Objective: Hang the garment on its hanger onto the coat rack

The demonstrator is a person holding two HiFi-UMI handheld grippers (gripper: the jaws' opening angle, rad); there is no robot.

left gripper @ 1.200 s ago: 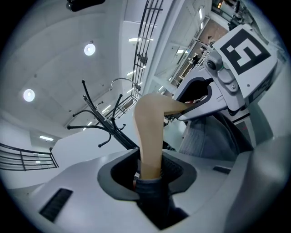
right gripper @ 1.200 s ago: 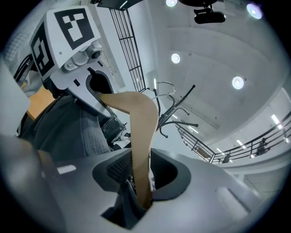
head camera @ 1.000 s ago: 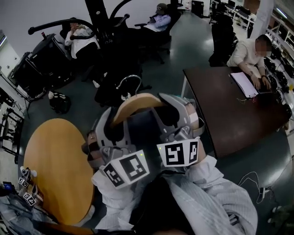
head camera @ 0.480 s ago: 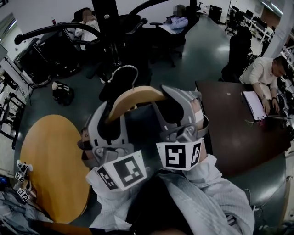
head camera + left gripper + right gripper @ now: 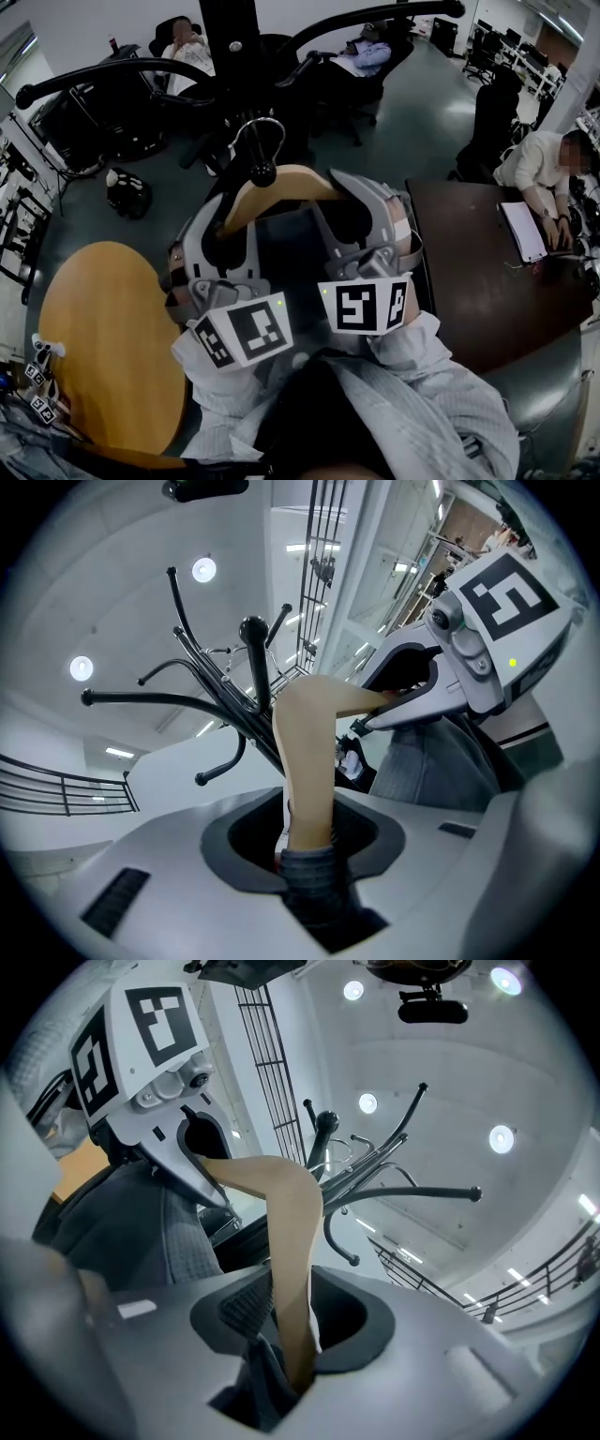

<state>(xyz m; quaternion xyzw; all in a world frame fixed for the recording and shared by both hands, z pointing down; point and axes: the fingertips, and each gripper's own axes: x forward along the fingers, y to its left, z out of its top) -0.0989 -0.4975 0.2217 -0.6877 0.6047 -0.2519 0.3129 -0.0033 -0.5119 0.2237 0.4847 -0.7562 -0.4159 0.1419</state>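
A wooden hanger [image 5: 281, 186] with a metal hook [image 5: 262, 141] carries a dark grey garment [image 5: 286, 253]. My left gripper [image 5: 223, 239] is shut on its left end and my right gripper [image 5: 364, 223] on its right end. The hook sits just in front of the black coat rack [image 5: 230, 37], below its curved arms. In the left gripper view the hanger [image 5: 309, 761] and cloth [image 5: 314, 883] run out of the left gripper [image 5: 309, 855] toward the rack [image 5: 216, 705]. In the right gripper view the hanger [image 5: 291, 1260] is pinched in the right gripper [image 5: 295, 1354], rack [image 5: 394, 1190] beyond.
A round wooden table [image 5: 103, 347] lies low at the left. A dark brown desk [image 5: 478, 272] is at the right, with a person [image 5: 544, 169] working at it. Other people sit in office chairs [image 5: 187, 42] behind the rack. A dark bag [image 5: 127, 192] lies on the floor.
Both grippers have carried the hanger forward and up; the rack now looms closer and the hook has risen nearer its arms. Both grips are unchanged.
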